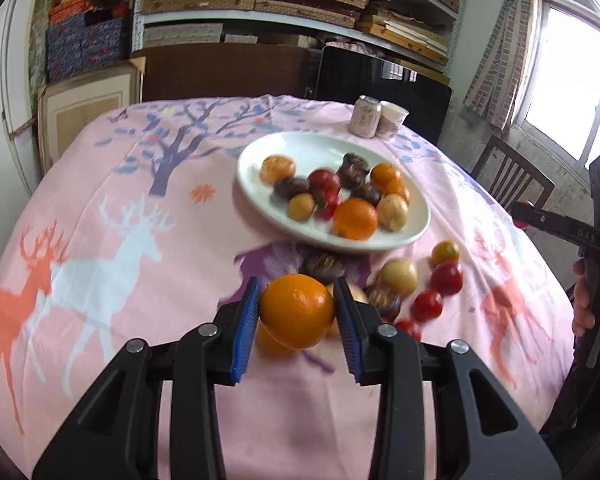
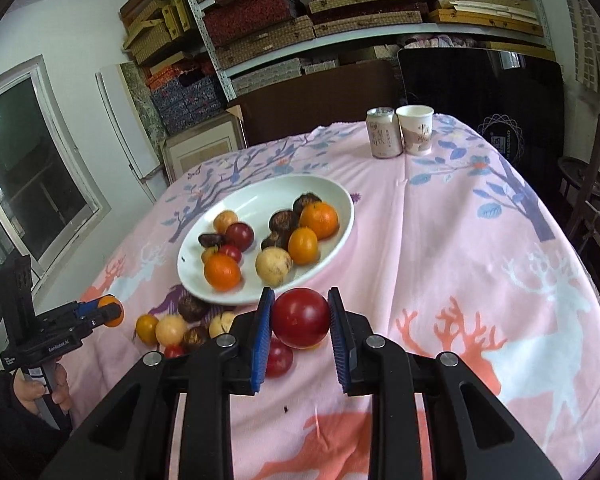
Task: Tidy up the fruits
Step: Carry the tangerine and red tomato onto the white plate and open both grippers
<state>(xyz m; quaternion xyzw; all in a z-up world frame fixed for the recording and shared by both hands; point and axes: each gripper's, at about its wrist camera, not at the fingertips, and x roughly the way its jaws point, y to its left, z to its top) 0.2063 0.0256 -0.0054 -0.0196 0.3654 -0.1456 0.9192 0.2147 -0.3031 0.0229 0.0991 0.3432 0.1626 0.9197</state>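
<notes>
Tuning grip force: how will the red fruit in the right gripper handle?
The red fruit looks round and glossy, so probably slippery between the right gripper pads. Likely rolls on release; the white plate rim should stop it.

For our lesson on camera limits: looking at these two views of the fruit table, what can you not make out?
- Left wrist view: the fruit under the held orange is hidden by it and the left tongs.
- Left wrist view: loose fruit near the plate is motion-blurred.
- Right wrist view: the red fruit in the right tongs partly covers another below.
- Both views: the can label is too small to read.
</notes>
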